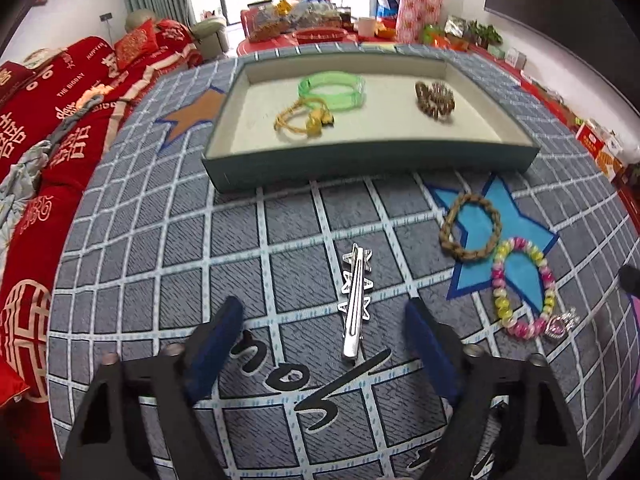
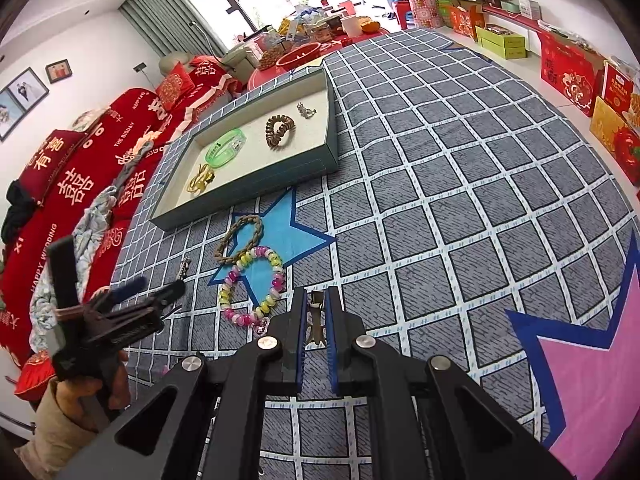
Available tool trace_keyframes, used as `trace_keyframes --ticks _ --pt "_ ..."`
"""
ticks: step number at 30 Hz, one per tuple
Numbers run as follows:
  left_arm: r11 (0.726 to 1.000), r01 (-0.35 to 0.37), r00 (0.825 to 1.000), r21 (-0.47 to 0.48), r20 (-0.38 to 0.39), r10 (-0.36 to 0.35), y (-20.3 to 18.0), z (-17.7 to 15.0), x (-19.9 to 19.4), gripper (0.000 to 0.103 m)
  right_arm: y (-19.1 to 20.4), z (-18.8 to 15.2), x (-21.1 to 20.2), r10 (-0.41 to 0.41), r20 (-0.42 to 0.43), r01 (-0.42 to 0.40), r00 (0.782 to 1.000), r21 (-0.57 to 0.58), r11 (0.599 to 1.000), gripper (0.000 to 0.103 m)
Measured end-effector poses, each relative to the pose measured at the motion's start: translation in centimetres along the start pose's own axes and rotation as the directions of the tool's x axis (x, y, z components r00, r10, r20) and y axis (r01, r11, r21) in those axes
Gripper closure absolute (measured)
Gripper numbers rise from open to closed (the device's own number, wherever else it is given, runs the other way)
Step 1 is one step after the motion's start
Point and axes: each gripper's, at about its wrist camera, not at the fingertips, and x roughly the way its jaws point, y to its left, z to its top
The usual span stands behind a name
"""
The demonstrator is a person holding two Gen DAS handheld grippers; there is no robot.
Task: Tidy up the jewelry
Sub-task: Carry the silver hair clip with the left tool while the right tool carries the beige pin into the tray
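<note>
**Left fingers straddle the hair clip; right hand already holds a piece**

The left gripper (image 1: 324,320) hangs over the silver clip (image 1: 355,300), its blue fingers (image 1: 222,328) spread wide to either side and touching nothing. The clip lies lengthwise between them, so a squeeze would catch its narrow sides, probably why the gripper is lined up this way.

The right gripper (image 2: 316,320) is narrow, pinched on a small brownish metal clasp (image 2: 316,312), likely kept clear of the surface until it can go in the tray.

The tray (image 1: 360,164) sits at the far side of the grid cloth (image 1: 240,240). Inside lie a green bangle (image 1: 332,88), a yellow cord (image 1: 300,120) and a brown coil (image 1: 434,98), spread apart so each is easy to see.

Right of the clip, on the blue star (image 1: 516,236), a braided bracelet (image 1: 470,226) touches a bead bracelet (image 1: 524,288); both still wait outside the tray.
</note>
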Motion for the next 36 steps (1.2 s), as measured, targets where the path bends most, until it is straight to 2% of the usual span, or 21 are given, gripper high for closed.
trace_keyframes --ticks 3,5,6,10,14,22,29,36 --pt "0.999 0.034 0.999 -0.012 0.009 -0.034 0.2 -0.1 -0.1 0.031 0.2 0.3 -0.3 0.002 0.008 -0.002 1.000 -0.004 1.000 0.093" --pt "0.999 0.052 0.998 0.008 0.022 -0.052 0.1 0.0 -0.3 0.068 0.4 0.6 -0.4 0.005 0.010 -0.005 1.000 -0.010 1.000 0.093" --pt "0.999 0.053 0.998 0.013 0.022 -0.053 0.0 0.0 -0.4 0.074 0.6 0.8 -0.4 0.008 0.011 -0.008 1.000 -0.013 1.000 0.093" --pt "0.996 0.088 0.996 -0.004 0.027 -0.088 0.2 0.0 -0.6 0.075 1.3 1.8 -0.2 0.025 0.014 -0.025 1.000 -0.027 0.999 0.093" --pt "0.993 0.115 0.992 -0.018 0.064 -0.113 0.4 0.8 -2.0 0.077 2.1 3.4 0.0 0.039 0.018 -0.038 0.999 -0.045 0.998 0.093" --pt "0.992 0.127 0.977 0.000 0.173 -0.125 0.9 5.0 -4.7 0.077 4.6 8.6 1.5 0.088 0.028 -0.085 0.996 -0.086 0.993 0.093" --pt "0.993 0.119 0.974 -0.009 0.197 -0.115 1.5 9.4 -3.5 0.077 6.3 13.1 4.3 0.106 0.007 -0.104 0.994 -0.102 0.989 0.093" --pt "0.994 0.107 0.981 0.029 0.161 -0.110 0.0 12.1 -0.4 0.077 5.7 15.3 9.0 0.070 -0.085 -0.078 0.994 -0.089 0.993 0.094"
